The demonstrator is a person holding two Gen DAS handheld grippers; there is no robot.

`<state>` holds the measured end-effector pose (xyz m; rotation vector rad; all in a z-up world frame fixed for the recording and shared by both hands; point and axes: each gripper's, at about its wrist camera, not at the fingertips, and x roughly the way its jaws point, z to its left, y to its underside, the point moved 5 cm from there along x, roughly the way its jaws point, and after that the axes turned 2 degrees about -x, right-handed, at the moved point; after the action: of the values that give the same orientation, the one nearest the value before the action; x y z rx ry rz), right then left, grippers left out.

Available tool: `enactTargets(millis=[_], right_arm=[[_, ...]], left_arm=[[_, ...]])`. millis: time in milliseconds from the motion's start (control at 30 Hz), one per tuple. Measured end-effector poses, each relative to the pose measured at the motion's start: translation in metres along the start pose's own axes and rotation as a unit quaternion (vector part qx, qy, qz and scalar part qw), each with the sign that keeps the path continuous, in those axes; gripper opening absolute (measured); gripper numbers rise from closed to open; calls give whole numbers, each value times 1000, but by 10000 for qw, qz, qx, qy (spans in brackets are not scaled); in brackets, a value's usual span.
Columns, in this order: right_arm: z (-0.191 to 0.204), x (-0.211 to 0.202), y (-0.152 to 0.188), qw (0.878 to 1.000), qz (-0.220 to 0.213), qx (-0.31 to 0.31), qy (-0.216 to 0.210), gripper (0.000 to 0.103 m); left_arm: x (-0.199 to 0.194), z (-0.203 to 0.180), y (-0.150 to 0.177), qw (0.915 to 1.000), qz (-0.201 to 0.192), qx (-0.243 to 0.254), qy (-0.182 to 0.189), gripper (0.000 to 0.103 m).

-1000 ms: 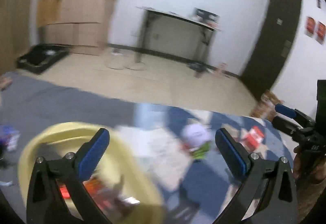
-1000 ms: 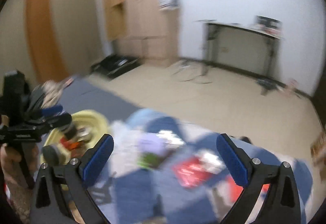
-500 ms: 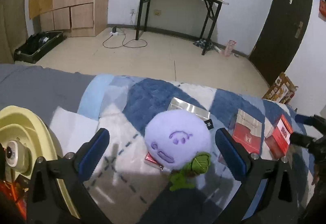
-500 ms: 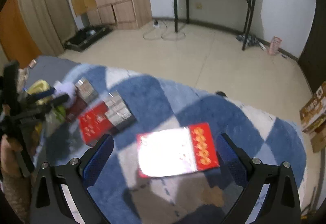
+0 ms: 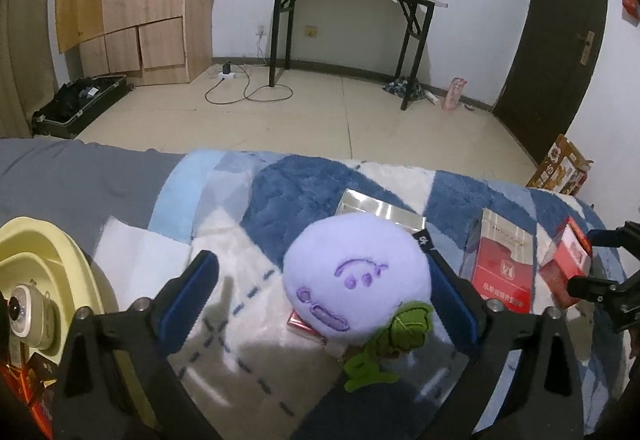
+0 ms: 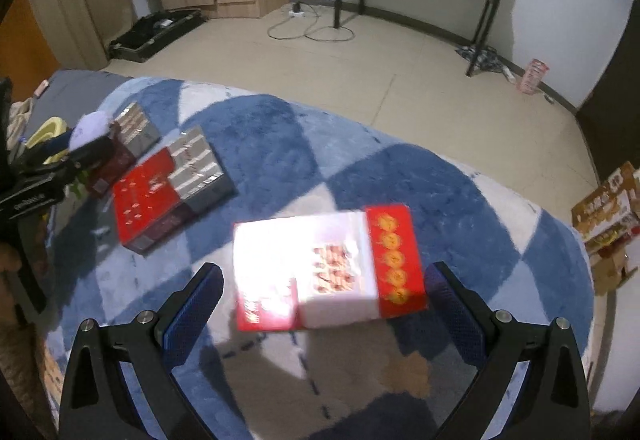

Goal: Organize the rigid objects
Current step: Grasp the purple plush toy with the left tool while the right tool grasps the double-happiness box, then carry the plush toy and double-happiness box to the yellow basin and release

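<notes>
Left gripper (image 5: 324, 294), jaws wide but closing w/ plush toy (image 5: 356, 290) between, may grab soft toy not rigid box; right gripper (image 6: 322, 302) wide, empty, straddling red-white box (image 6: 328, 266), could skid it.

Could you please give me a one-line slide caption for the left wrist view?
Left gripper closing around a purple plush toy lying on boxes on a blue-and-white blanket, yellow basin at left.
</notes>
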<state>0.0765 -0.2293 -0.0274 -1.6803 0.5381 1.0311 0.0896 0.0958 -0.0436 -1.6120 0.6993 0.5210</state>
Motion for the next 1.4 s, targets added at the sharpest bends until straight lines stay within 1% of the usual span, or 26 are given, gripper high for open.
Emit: enactTargets(millis=[33, 200, 300, 333, 367, 433, 467, 567, 667, 733, 867, 967, 1033, 1100, 1167, 1267, 1333, 1400], right_arm=[[-2, 1, 1, 10000, 16, 9, 49, 103], [1, 6, 1, 9999, 107, -24, -22, 103], [6, 11, 0, 9998, 126, -116, -57, 103], [6, 14, -1, 9998, 146, -104, -57, 103], [5, 17, -1, 9998, 169, -79, -41, 103], [1, 22, 0, 9998, 194, -18, 22, 103], [-1, 25, 0, 9998, 204, 13, 62, 100], [-1, 29, -1, 9999, 138, 11, -4, 92], [-3, 26, -1, 9999, 100, 74, -34, 91], [-5, 21, -2, 9999, 29, 137, -58, 91], [-11, -8, -10, 9983, -437, 377, -91, 91], [-3, -36, -16, 9956, -845, 369, -182, 91], [11, -55, -22, 9929, -1158, 197, -167, 91], [29, -67, -27, 9911, -1329, 8, -82, 91], [55, -76, -31, 9885, -1489, -214, -140, 91], [114, -85, -35, 9826, -1630, -759, -476, 91], [163, -87, -35, 9755, -1690, -1176, -778, 91], [209, -89, -33, 9681, -1644, -1553, -1079, 91]], left_arm=[[-1, 0, -1, 10000, -9, -24, 50, 96], [2, -3, -1, 9999, 33, 48, 113, 91], [2, -7, -1, 9998, -1, 122, 143, 83], [1, -8, -1, 9998, -4, 150, 159, 78], [0, -9, -2, 9997, -9, 179, 186, 69], [-1, -9, -3, 9996, -18, 169, 237, 62], [-1, -9, -3, 9995, 8, 167, 263, 62], [-1, -10, -2, 9993, 65, 245, 280, 60], [-5, -10, -4, 9993, 75, 205, 298, 60], [-15, -9, -8, 9993, -8, 254, 265, 60], [-39, 5, -19, 9996, -205, 181, 81, 60], [-65, 23, -29, 9992, -357, 87, -179, 60], [-85, 37, -34, 9979, -510, 146, -381, 60], [-106, 62, -35, 9959, -573, 94, -691, 60], [-132, 91, -35, 9921, -673, -40, -1058, 60], [-167, 135, -26, 9874, -701, -428, -1352, 60], [-182, 159, -14, 9871, -611, -557, -1372, 60], [-194, 185, -1, 9866, -572, -707, -1356, 60]])
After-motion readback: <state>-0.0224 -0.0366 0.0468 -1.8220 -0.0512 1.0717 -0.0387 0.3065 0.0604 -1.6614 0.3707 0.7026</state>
